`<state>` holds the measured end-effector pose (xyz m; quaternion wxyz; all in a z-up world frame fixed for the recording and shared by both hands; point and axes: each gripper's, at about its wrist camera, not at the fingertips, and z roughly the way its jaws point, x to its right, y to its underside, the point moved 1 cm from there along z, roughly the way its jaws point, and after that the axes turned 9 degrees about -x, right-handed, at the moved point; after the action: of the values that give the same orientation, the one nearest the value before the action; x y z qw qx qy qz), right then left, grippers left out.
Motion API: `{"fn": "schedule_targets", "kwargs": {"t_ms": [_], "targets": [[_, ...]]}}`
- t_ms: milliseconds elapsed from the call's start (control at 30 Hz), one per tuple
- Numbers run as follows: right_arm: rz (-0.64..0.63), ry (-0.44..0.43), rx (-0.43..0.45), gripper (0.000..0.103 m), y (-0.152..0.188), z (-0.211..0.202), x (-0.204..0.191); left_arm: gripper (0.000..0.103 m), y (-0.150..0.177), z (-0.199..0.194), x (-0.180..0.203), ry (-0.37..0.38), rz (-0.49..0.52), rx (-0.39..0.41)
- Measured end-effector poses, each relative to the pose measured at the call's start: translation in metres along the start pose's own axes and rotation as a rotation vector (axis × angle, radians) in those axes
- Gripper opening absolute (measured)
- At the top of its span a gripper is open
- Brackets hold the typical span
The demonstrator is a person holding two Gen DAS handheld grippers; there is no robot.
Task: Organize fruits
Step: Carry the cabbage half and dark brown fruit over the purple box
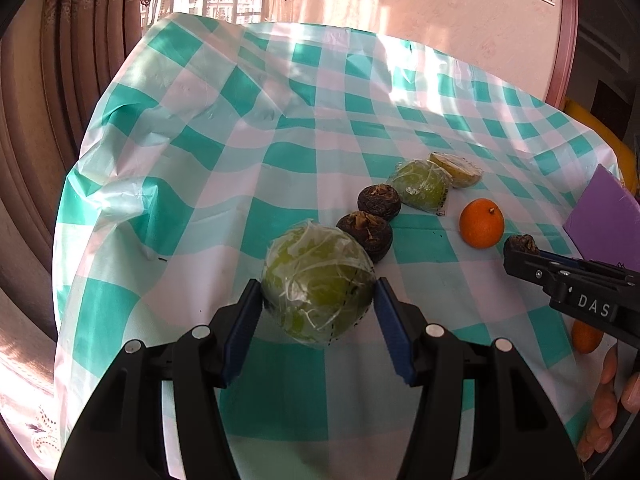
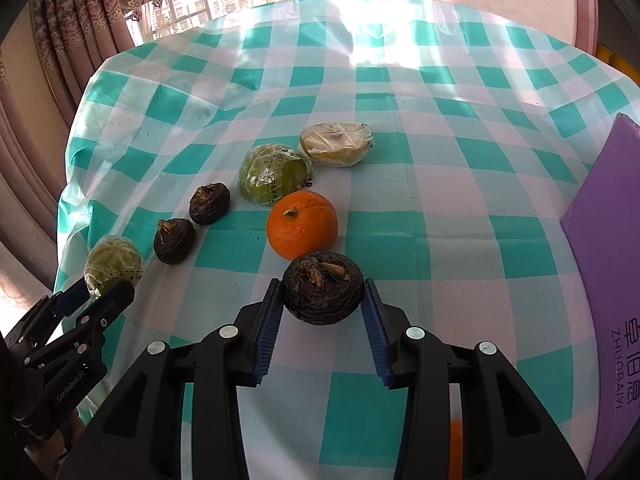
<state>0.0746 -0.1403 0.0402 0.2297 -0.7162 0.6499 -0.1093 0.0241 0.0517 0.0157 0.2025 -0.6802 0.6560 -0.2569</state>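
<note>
My left gripper [image 1: 318, 298] is shut on a plastic-wrapped green fruit [image 1: 318, 288], its blue pads pressing both sides. In the right wrist view that left gripper [image 2: 100, 292] and the green fruit [image 2: 114, 266] sit at the far left. My right gripper [image 2: 323, 300] is shut on a dark brown wrinkled fruit [image 2: 323, 288], just in front of an orange [image 2: 302, 224]. From the left wrist view the right gripper [image 1: 520, 254] comes in from the right with the dark fruit [image 1: 522, 244] at its tips.
On the teal-and-white checked cloth [image 2: 440, 240] lie two more dark fruits [image 2: 209, 203] [image 2: 174, 240], a second wrapped green fruit [image 2: 274, 174] and a wrapped pale cut fruit [image 2: 336, 143]. A purple box [image 2: 604, 280] stands at the right. Another orange [image 1: 586, 336] lies under the right gripper.
</note>
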Motion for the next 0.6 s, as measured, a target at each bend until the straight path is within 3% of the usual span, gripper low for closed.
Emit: {"fn": "schedule_targets", "kwargs": {"t_ms": [600], "targets": [[0.034,-0.059,0.098,0.04,0.01,-0.059,0.028,0.057,0.0,-0.028,0.028,0.044,0.046,0.02]]}}
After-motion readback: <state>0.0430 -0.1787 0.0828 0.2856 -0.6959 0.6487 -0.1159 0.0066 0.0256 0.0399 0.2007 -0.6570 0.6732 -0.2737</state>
